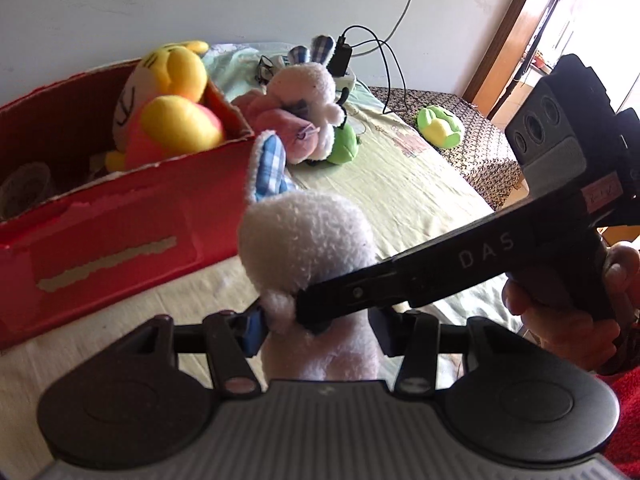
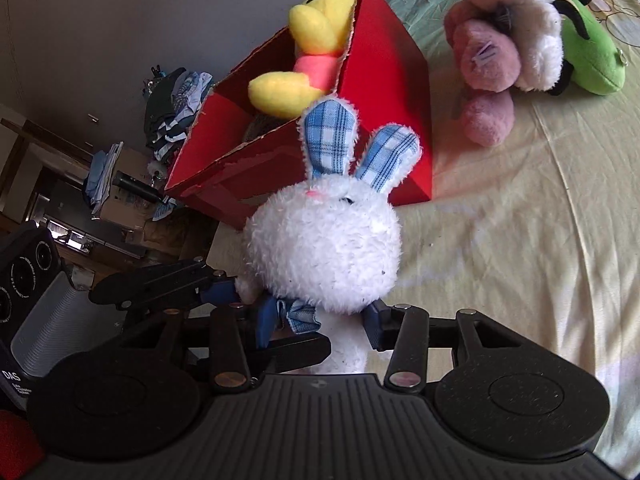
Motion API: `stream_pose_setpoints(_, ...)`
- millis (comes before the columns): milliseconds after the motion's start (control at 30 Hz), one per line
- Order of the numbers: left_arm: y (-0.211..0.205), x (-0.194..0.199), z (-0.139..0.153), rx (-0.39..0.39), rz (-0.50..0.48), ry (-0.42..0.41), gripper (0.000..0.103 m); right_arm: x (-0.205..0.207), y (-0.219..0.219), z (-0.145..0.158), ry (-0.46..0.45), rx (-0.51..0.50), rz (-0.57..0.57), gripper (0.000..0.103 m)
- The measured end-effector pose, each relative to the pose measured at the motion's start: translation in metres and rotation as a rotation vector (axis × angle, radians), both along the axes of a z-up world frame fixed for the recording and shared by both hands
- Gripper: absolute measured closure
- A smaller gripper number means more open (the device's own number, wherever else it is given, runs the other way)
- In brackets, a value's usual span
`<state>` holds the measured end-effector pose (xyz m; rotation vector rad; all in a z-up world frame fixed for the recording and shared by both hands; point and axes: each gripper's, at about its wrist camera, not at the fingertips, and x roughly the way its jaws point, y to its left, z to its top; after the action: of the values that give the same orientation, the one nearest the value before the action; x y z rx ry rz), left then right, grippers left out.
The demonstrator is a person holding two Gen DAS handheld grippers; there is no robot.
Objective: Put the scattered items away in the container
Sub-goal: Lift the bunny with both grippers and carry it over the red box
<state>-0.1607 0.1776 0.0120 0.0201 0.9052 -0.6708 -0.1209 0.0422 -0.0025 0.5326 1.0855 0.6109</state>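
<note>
Both tools grip one toy: the left gripper (image 1: 316, 326) and the right gripper (image 2: 320, 322) are each closed on the white rabbit (image 2: 324, 256), held just before the red box (image 2: 384, 80). The yellow toy (image 2: 316, 24) already fills one end, so the rabbit may catch on the rim or fall outside if one tool lets go early.

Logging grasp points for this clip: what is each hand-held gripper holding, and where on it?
Both hold the white bunny plush: the right hand-held gripper clamps its body just below the head, and the left hand-held gripper clamps the same narrow part.
</note>
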Motion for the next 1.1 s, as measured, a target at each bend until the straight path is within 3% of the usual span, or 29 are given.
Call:
stream_pose_setpoints(200, 0.058, -0.011, 0.009, 0.007, -0.040, -0.020, 0.054, -0.001, 0.046, 0.006, -0.011, 0.019, 0.012, 0.056)
stream_pose_setpoints(500, 0.125, -0.022, 0.042, -0.030, -0.016, -0.073, 0.054, 0.008, 0.095, 0.037, -0.086, 0.058, 0.064, 0.056)
stream_pose_setpoints(767, 0.152, -0.014, 0.068, -0.058, 0.061, -0.161, 0.054, 0.032, 0.111, 0.055, -0.135, 0.108, 0.090, 0.056)
stream_pose_setpoints(1100, 0.176, 0.013, 0.084, -0.037, 0.137, -0.224, 0.054, 0.065, 0.128, 0.064, -0.172, 0.152, 0.108, 0.056)
